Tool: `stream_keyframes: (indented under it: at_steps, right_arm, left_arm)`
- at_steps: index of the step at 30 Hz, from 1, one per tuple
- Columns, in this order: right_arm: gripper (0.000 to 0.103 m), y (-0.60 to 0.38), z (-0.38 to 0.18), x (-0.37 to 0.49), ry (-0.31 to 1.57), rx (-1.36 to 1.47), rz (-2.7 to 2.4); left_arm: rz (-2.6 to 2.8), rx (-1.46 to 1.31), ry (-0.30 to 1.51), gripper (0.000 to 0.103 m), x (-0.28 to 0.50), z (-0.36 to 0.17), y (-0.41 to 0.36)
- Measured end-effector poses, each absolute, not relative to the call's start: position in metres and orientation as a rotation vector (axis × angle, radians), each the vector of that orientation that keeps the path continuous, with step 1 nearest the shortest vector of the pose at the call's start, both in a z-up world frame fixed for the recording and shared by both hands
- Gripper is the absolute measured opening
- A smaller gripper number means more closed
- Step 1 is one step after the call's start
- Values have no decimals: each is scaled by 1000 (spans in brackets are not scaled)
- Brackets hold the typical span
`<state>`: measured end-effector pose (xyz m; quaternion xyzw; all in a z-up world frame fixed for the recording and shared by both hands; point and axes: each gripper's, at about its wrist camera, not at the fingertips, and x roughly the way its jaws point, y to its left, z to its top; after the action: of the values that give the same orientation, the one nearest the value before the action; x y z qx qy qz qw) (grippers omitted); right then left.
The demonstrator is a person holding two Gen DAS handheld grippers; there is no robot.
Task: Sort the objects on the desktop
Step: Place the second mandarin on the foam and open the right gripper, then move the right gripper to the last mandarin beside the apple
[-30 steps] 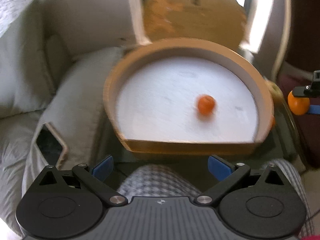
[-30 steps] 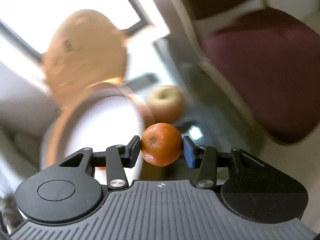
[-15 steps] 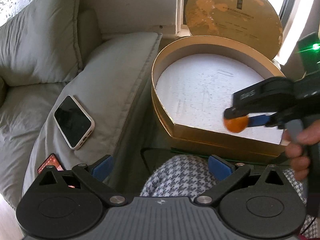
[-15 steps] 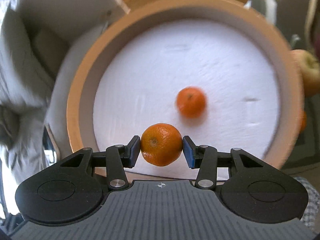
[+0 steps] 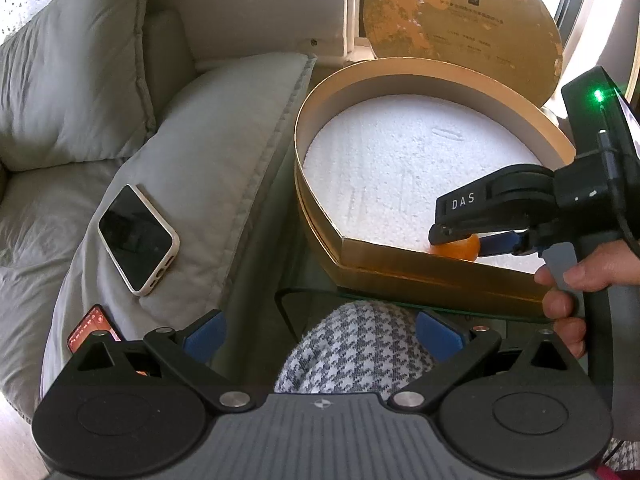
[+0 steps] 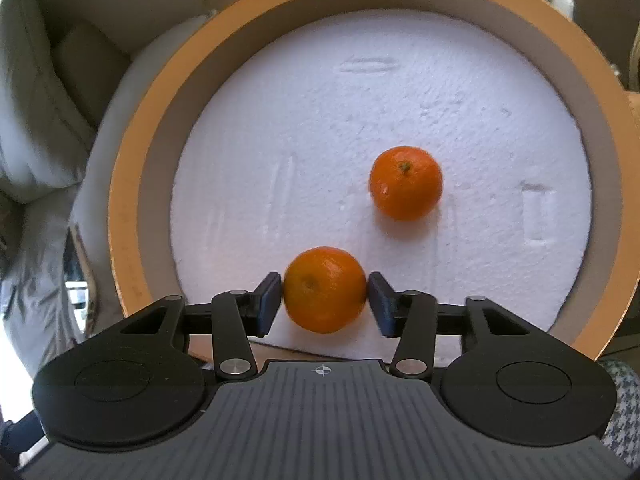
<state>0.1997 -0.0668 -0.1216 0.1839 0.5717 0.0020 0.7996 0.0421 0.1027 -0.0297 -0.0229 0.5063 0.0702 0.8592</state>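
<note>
So the right gripper (image 6: 325, 304) is down inside the round gold box (image 6: 132, 184), sitting at about 6 o'clock on the white foam floor (image 6: 320, 128). Its jaws have just been opening, and there's a tangerine (image 6: 324, 289) between them resting on the foam; a thin gap shows on the right pad's side, the left pad looks like it's barely touching if at all, so it's let go. A second tangerine (image 6: 406, 182) sits up at roughly 1 o'clock from that one, clearly apart. The left gripper (image 5: 322, 336) hangs near the box's front wall with its jaws spread wide and nothing in them. A phone (image 5: 138, 238) lies on the grey sofa cushion (image 5: 224, 128) at 9 o'clock from the box.
</note>
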Motion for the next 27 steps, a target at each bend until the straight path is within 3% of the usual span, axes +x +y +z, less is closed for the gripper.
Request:
stream_keyframes:
  at_steps: [18, 27]
  right_arm:
    - [63, -132, -43, 114, 1012, 483, -12]
    - [64, -188, -40, 55, 945, 560, -144]
  left_arm:
    - [120, 50, 1026, 102, 32, -17, 66]
    - [43, 157, 1015, 102, 40, -16, 20]
